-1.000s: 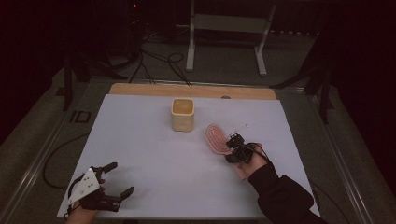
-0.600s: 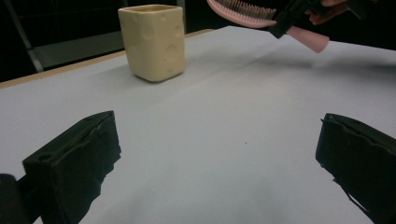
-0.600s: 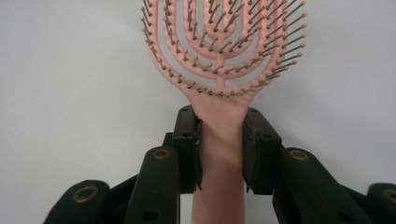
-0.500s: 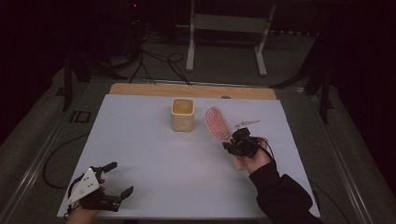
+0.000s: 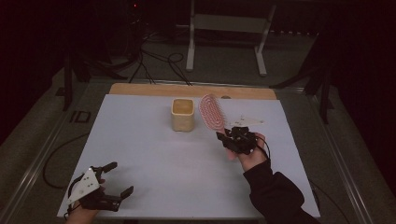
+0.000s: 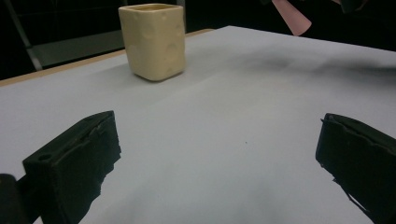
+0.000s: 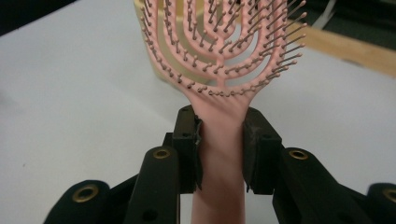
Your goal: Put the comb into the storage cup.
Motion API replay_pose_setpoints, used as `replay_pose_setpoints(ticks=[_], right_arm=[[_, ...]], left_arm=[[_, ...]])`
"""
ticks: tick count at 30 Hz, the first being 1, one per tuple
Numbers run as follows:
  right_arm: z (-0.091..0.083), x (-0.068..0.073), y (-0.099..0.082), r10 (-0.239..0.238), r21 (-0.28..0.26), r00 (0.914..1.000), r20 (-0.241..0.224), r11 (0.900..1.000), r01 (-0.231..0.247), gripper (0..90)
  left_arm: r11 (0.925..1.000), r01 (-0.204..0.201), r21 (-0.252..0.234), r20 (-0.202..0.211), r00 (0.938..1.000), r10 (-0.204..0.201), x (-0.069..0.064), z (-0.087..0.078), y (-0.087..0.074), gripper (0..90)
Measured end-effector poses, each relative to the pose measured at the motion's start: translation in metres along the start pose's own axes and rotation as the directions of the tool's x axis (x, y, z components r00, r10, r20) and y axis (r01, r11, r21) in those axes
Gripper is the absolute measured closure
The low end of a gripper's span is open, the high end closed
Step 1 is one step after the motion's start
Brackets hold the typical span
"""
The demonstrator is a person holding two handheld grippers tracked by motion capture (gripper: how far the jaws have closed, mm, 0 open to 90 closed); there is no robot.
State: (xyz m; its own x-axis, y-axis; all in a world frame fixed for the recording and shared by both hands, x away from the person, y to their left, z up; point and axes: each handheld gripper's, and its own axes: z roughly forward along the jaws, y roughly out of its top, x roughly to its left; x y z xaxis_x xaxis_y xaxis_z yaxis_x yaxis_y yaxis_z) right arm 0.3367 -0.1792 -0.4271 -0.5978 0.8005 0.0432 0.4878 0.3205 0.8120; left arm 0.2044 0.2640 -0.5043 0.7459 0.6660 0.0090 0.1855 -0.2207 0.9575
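High view: your right gripper (image 5: 232, 138) has lifted the pink hairbrush (image 5: 211, 112) off the white table (image 5: 154, 154); a second ago it lay flat, now it stands raised just beside the yellow cup (image 5: 182, 114). Looks like you're carrying it to the cup.

Left gripper view: your left gripper (image 6: 224, 154) rests low, jaws wide apart, nothing between them.

Right gripper view: jaws clamped on the hairbrush (image 7: 219, 154) handle, bristles facing the camera.
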Motion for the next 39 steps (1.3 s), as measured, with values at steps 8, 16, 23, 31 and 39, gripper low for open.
replay_pose_setpoints(ticks=[8,16,23,31,39], right_arm=[[0.005,0.005,0.010,-0.008,-0.061,0.9994,-0.033,0.9981,0.006,70.5],[0.016,0.009,0.026,-0.081,-0.141,0.9927,-0.089,0.9876,0.068,70.5],[0.022,0.013,0.040,-0.108,-0.181,0.9846,-0.138,0.9800,0.082,70.5],[0.031,0.017,0.055,-0.114,-0.217,0.9795,-0.166,0.9732,0.076,70.5],[0.043,0.013,0.078,-0.093,-0.254,0.9733,-0.210,0.9665,0.038,70.5]], left_arm=[[1.0000,0.007,0.001,0.000,1.0000,-0.007,0.001,0.000,0.000,0.0],[1.0000,0.007,0.002,0.000,1.0000,-0.007,0.001,0.000,-0.001,0.0],[1.0000,0.005,0.004,0.002,1.0000,-0.005,0.001,0.000,-0.001,0.0],[1.0000,0.006,0.002,0.002,1.0000,-0.006,0.001,0.000,-0.001,0.0],[1.0000,0.006,0.003,0.004,1.0000,-0.006,0.001,0.000,-0.001,0.0]])
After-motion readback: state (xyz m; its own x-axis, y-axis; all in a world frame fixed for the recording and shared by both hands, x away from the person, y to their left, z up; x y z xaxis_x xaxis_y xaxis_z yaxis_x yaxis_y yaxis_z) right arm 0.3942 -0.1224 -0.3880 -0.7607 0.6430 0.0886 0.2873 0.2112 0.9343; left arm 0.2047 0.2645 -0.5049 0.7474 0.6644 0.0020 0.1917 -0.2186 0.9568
